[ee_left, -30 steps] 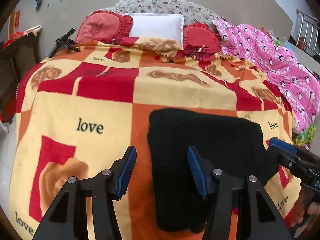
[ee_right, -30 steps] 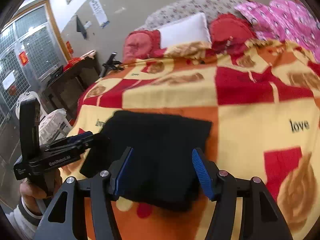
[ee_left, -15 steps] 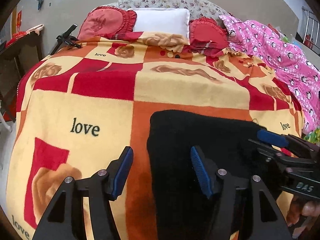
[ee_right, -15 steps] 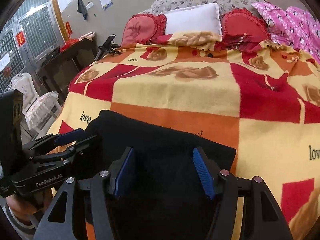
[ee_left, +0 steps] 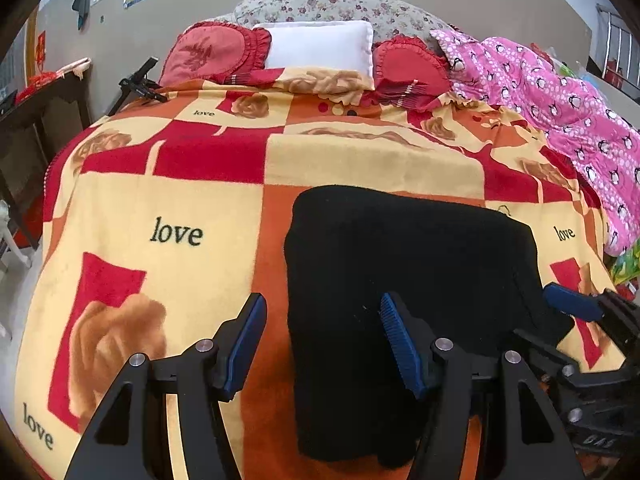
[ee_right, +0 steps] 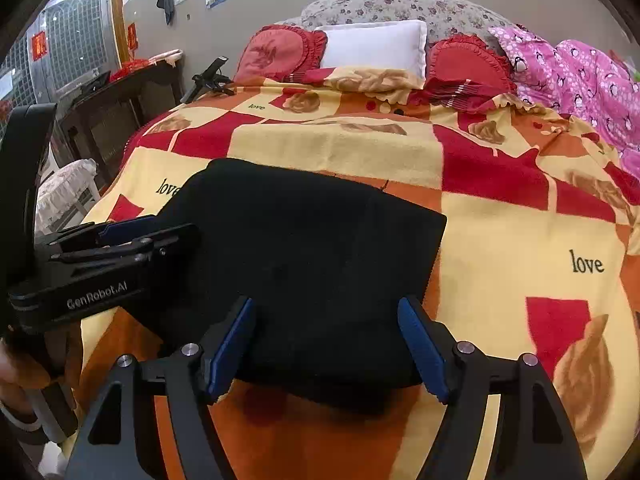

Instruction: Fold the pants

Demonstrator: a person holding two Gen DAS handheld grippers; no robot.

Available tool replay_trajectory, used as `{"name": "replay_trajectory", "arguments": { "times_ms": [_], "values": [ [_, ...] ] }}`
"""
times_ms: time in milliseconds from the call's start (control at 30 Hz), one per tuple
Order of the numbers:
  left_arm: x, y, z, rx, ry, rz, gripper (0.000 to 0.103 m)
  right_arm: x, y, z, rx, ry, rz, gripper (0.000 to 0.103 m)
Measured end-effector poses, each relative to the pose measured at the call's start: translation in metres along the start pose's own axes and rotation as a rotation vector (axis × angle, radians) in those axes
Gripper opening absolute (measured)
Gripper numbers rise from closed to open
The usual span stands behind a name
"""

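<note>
The black pants (ee_left: 408,280) lie folded into a flat rectangle on the red, orange and yellow blanket (ee_left: 180,216); they also show in the right wrist view (ee_right: 304,256). My left gripper (ee_left: 322,340) is open and empty, straddling the pants' left edge near the front. My right gripper (ee_right: 326,344) is open and empty above the pants' near edge. Each gripper shows in the other's view: the right one (ee_left: 576,312) at the pants' right side, the left one (ee_right: 120,236) at their left side.
A white pillow (ee_left: 320,46) and two red heart cushions (ee_left: 212,54) lie at the head of the bed. A pink penguin quilt (ee_left: 560,100) covers the right side. A dark wooden table (ee_right: 116,100) stands left of the bed.
Both grippers have drawn back and up from the pants, staying open. The folded pants have not moved.
</note>
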State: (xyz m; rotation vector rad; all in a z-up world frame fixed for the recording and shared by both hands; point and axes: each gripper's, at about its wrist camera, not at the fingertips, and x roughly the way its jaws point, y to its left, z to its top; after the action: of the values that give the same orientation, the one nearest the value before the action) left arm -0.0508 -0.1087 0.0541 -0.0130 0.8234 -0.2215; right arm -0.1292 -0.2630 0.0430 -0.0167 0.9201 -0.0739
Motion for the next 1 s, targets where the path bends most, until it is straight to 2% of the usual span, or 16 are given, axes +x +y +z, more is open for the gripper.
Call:
{"name": "replay_trajectory", "arguments": {
  "times_ms": [100,233,400,600,833,1000],
  "values": [
    [-0.012,0.002,-0.003,-0.006,-0.022,0.005,0.060,-0.019,0.000,0.004,0.034,-0.039,0.031,0.075],
    [-0.029,0.002,-0.012,0.003,-0.054,0.021,0.064,-0.039,0.004,0.006,0.060,-0.092,0.024,0.089],
    [-0.054,-0.001,-0.024,0.017,-0.102,0.026,0.074,-0.049,0.009,0.006,0.076,-0.111,-0.010,0.096],
    [-0.081,-0.001,-0.039,0.047,-0.153,0.064,0.075,-0.062,0.019,0.000,0.076,-0.132,-0.003,0.099],
    [-0.102,0.004,-0.053,0.025,-0.182,0.066,0.075,-0.076,0.021,-0.006,0.086,-0.149,0.007,0.101],
    [-0.105,0.010,-0.051,0.024,-0.188,0.060,0.075,-0.078,0.018,-0.008,0.100,-0.139,0.008,0.101]
  ]
}}
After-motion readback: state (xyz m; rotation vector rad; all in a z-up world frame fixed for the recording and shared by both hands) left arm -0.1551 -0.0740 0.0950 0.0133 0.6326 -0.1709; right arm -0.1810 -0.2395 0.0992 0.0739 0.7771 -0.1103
